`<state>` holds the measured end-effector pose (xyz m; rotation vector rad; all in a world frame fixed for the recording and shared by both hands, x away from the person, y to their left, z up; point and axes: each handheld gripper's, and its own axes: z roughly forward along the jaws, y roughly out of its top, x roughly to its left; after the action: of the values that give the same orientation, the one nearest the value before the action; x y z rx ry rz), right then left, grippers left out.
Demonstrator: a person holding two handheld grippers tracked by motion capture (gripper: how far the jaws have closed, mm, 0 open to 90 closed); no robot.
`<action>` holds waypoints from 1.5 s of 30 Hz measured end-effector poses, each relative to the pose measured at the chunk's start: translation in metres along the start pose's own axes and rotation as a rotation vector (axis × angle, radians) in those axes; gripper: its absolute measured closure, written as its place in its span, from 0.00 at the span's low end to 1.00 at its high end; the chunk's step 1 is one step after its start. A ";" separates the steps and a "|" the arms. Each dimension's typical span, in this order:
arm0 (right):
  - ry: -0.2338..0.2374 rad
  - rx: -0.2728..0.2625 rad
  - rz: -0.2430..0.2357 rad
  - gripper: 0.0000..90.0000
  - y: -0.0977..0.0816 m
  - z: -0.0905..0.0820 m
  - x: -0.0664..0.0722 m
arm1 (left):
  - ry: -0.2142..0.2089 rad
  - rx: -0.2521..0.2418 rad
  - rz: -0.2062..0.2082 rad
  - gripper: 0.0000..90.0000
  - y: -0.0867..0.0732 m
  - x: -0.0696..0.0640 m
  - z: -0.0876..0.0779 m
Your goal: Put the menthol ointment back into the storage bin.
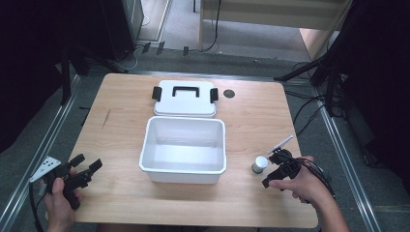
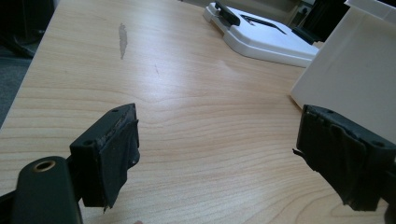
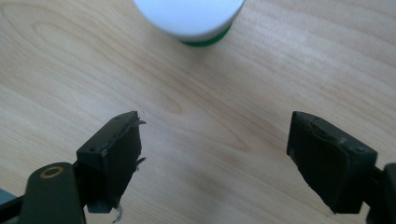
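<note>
Bin sits mid-desk, white, open-topped, nothing seen inside. Lid lies flat just behind the bin, apart from it, black handle up, 2 black clips at its ends. Small dark round spot on the desk right of the lid. Jar, small with a white cap, stands upright right of the bin, near its front right corner, not touching it. In the right gripper view the cap shows at top, a green band under it.

Right gripper is right of the bin, just beside the jar on its far-from-bin side, fingers spread wide and holding nothing; bare desk between them, jar just ahead of the tips. Nothing lies between gripper and jar.

Left gripper is left of the bin, near the desk's front left corner, well apart from the jar, with the bin in between. Its fingers are spread wide too, nothing held. In the left gripper view the bin wall rises at right, the lid beyond it, and a pale smear marks the wood.
</note>
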<state>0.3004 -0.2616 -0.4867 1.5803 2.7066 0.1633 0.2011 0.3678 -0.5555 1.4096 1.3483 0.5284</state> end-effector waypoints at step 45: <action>-0.030 0.003 0.048 0.55 0.063 -0.004 0.019 | -0.006 0.018 0.000 0.16 0.001 0.000 0.001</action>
<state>0.3459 -0.2147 -0.4761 1.6353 2.6498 0.1342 0.2027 0.3678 -0.5556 1.4251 1.3514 0.5131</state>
